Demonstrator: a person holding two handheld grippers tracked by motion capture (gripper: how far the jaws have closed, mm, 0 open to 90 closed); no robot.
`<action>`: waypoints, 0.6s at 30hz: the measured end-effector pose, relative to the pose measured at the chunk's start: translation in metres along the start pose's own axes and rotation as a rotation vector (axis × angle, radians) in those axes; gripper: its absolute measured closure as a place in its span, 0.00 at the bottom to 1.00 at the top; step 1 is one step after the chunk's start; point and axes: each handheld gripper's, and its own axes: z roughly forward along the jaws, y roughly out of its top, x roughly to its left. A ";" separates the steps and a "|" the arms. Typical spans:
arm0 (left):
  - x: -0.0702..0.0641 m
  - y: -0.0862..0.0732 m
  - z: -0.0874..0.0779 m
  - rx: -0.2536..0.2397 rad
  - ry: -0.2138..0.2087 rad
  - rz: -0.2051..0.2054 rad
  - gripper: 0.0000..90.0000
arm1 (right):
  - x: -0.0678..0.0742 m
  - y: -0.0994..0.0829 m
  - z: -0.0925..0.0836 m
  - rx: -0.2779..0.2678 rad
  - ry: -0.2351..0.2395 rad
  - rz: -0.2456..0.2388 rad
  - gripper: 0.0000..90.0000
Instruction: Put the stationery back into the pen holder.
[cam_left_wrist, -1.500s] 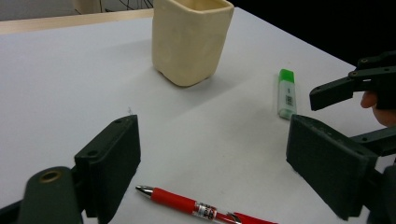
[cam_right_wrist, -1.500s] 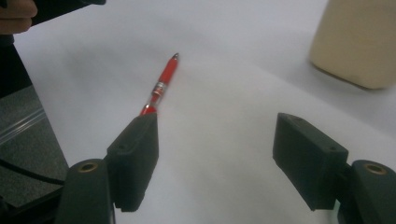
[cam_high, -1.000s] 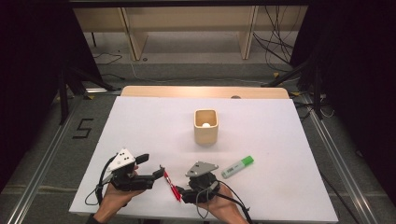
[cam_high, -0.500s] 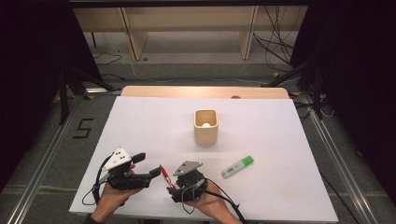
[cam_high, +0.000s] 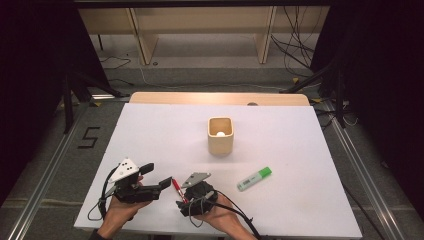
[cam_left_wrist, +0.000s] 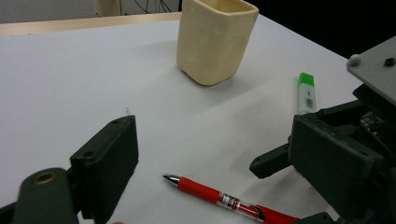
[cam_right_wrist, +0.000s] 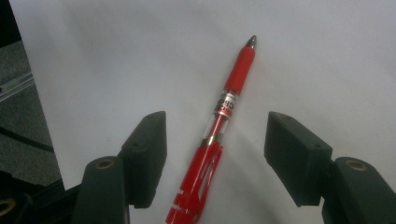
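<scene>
Red plastic ballpoint pen (cam_right_wrist: 219, 135) lies flat on the white table (cam_high: 165, 135), near its front edge, well in front of the cream square cup (cam_high: 220, 135). Right gripper view: right gripper (cam_right_wrist: 215, 154) straddles the pen's clip end, jaws spread and just closing, pads clear. Left gripper view: left gripper (cam_left_wrist: 210, 154) spread, low beside the pen tip; green-capped highlighter (cam_left_wrist: 306, 93) right of the pen.

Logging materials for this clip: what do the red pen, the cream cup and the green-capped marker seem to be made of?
Red pen: likely plastic, with a glossy clear barrel, a matte rubbery-looking red grip and a shiny metal tip.
Cream cup: matte, slightly uneven walls; ceramic or moulded plastic, hard to say which.
Green-capped marker: smooth plastic by the look, with a white body carrying a printed label and a green cap.
</scene>
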 end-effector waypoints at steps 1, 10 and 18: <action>0.000 0.000 0.000 -0.001 0.002 -0.001 0.17 | 0.000 0.000 0.001 0.002 0.001 -0.002 0.45; 0.003 -0.001 0.000 -0.002 0.017 -0.011 0.17 | 0.001 0.005 0.006 0.022 0.005 0.003 0.49; 0.002 -0.001 0.000 -0.006 0.020 -0.015 0.17 | 0.001 0.006 0.011 0.048 -0.013 -0.004 0.56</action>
